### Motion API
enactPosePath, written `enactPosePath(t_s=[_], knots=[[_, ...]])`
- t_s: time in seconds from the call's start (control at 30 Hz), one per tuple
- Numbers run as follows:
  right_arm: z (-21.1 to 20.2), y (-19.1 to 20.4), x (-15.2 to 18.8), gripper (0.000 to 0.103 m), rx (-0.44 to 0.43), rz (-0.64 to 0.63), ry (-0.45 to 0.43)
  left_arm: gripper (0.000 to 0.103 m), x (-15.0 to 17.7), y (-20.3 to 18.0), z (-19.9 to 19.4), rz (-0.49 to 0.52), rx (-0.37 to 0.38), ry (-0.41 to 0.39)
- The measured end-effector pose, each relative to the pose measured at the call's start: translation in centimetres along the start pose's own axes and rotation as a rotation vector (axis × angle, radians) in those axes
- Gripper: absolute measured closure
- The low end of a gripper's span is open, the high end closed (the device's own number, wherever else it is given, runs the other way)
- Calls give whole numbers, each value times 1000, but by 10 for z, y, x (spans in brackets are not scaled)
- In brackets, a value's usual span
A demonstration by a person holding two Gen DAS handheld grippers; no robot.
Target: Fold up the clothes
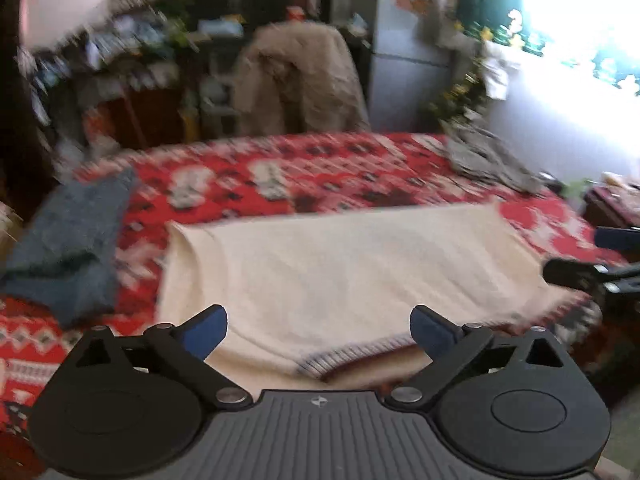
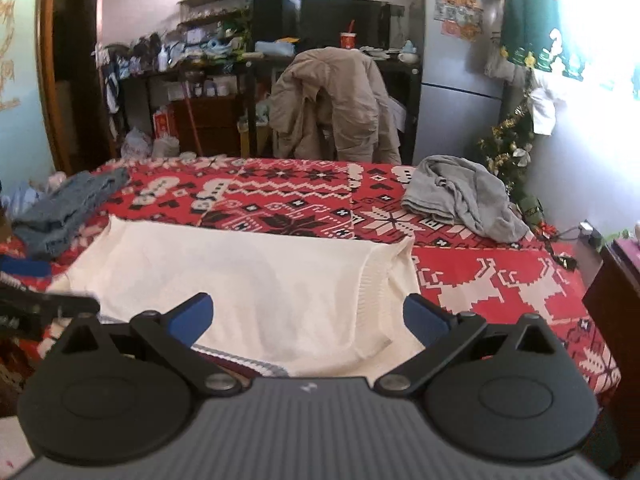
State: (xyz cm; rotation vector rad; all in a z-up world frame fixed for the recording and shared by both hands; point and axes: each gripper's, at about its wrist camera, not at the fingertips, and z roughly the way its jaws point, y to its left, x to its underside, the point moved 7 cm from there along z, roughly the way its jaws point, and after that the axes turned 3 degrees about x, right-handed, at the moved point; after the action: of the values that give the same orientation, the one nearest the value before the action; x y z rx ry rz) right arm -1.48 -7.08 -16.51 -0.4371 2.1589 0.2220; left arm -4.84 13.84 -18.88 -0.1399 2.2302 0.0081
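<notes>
A cream knitted sweater (image 1: 340,264) (image 2: 248,280) lies spread flat on the red patterned bedspread (image 1: 304,172) (image 2: 500,280), its striped collar (image 1: 348,356) (image 2: 240,362) toward me and a ribbed sleeve (image 2: 376,284) folded over its right side. My left gripper (image 1: 319,330) hovers open over the collar edge, holding nothing. My right gripper (image 2: 306,318) is open too, above the sweater's near right part, empty. Each gripper shows in the other's view: the right gripper (image 1: 588,272) at the sweater's right edge, the left gripper (image 2: 44,304) at its left edge.
A folded blue-grey knit (image 1: 68,248) (image 2: 68,208) lies at the bed's left side. A crumpled grey garment (image 1: 488,160) (image 2: 464,196) sits at the far right. Behind the bed stand a chair draped with a beige jacket (image 2: 332,104), cluttered shelves (image 2: 208,52) and a fridge (image 2: 456,112).
</notes>
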Motion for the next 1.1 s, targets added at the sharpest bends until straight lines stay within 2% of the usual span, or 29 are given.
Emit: enactPosePath(t_s=[0.1, 0.2, 0.27, 0.37, 0.4, 0.43, 0.47, 0.5, 0.57, 0.7, 0.73, 0.83, 1.0, 1.1], knots=[[8, 1, 3, 1, -4, 2, 42, 8, 1, 1, 10, -27, -1, 47], [16, 2, 6, 1, -7, 3, 84, 19, 3, 4, 18, -71, 13, 85], [17, 1, 7, 1, -5, 12, 77, 34, 3, 7, 20, -97, 23, 77], [17, 1, 7, 3, -1, 25, 52, 68, 6, 9, 24, -118, 53, 86], [18, 2, 7, 6, -5, 22, 52, 86, 6, 11, 27, -135, 72, 97], [20, 3, 7, 17, -8, 19, 51, 98, 7, 13, 29, -159, 89, 107], [22, 4, 8, 29, -9, 13, 56, 99, 8, 15, 31, -183, 107, 117], [27, 4, 8, 35, -3, 8, 66, 99, 8, 18, 33, -200, 113, 119], [39, 2, 12, 74, 16, 7, 96, 99, 10, 24, 37, -206, 92, 115], [62, -10, 26, 79, 49, 21, 153, 101, 19, 39, 44, -215, 57, 143], [65, -14, 30, 83, 47, 32, 160, 103, 21, 43, 45, -220, 56, 147], [69, -26, 39, 85, 21, 77, 162, 103, 27, 53, 44, -238, 76, 140], [66, -31, 46, 87, 15, 42, 149, 102, 30, 62, 40, -260, 97, 138], [60, -35, 48, 87, -10, 71, 167, 102, 33, 66, 35, -270, 102, 154]])
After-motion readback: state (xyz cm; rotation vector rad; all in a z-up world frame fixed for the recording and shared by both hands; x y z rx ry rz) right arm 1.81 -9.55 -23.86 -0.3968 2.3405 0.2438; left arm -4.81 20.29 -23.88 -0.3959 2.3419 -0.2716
